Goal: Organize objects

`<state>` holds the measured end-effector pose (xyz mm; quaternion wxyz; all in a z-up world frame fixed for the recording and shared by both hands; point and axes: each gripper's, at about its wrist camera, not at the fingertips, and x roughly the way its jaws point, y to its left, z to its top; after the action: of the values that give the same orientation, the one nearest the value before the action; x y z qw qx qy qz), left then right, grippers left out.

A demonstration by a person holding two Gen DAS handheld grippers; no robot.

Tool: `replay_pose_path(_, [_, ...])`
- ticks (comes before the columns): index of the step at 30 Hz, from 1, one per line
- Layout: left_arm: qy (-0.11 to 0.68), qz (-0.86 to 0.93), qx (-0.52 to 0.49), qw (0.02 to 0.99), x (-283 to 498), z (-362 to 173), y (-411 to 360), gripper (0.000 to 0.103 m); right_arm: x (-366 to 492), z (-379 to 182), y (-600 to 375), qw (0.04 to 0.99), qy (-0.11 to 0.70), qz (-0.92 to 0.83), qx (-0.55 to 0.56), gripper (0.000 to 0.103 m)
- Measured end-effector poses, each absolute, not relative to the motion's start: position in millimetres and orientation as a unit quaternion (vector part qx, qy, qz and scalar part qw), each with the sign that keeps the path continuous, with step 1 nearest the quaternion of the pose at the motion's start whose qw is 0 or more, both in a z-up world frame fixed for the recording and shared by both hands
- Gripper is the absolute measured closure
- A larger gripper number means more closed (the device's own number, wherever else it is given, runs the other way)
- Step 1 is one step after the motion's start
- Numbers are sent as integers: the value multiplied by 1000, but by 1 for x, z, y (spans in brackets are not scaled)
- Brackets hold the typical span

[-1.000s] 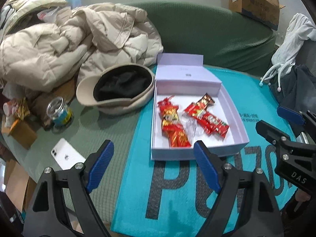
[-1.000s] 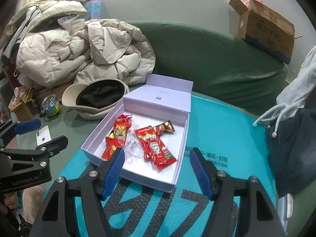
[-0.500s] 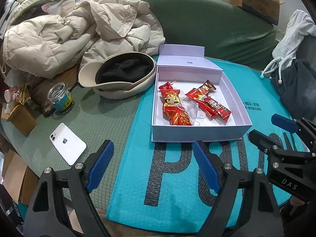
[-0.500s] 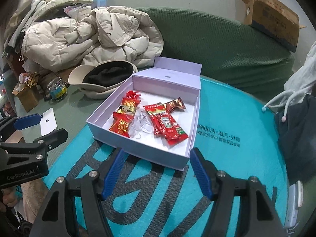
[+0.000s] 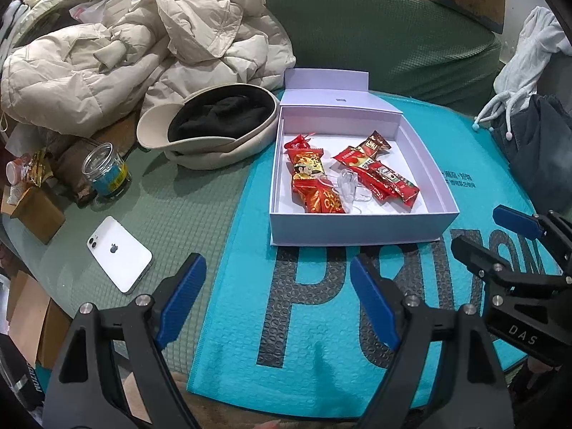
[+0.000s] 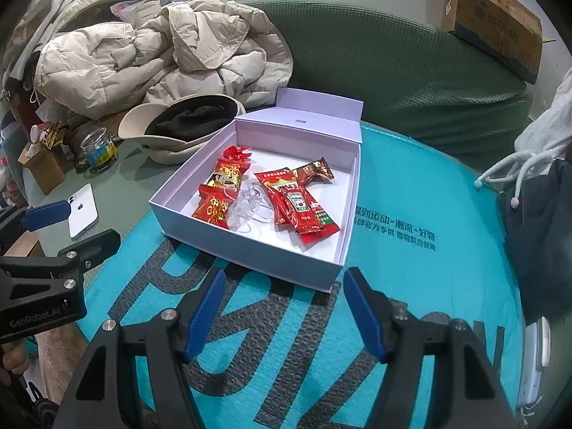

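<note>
While both grippers hang apart from everything, nothing is held: the left gripper [image 5: 275,304] is seen spread wide at lower centre of its view, and the right gripper [image 6: 282,312] is likewise released, low in its view, just short of the box [image 6: 250,250] near wall. The box is found at frame centre in both views, lid [image 5: 334,98] folded back at the far side, resting on the teal mat [image 5: 321,339]. Inside, red packets [image 5: 314,182] are seen at left, more packets [image 5: 384,177] at right, and a clear plastic piece [image 5: 346,187] between them, touching both.

Packets are judged light, soft, crinkly and somewhat slippery; a pinch across the flat middle or a sealed end is advised. The clear piece is judged light and possibly brittle; its shape cannot be told. The box is judged stiff thin card, best taken by a side wall.

Outside, a phone [image 5: 119,254] lies at lower left, a jar [image 5: 105,169] and hat [image 5: 211,127] at left.
</note>
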<state>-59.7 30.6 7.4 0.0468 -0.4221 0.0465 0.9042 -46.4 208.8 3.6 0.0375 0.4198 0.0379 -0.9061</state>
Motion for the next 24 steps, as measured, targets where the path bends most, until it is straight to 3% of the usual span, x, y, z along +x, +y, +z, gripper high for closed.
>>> replay_pose_path(24, [52,899,-433,46,-61,2,28,21,-49,-2,206,38,50,-900,432,34])
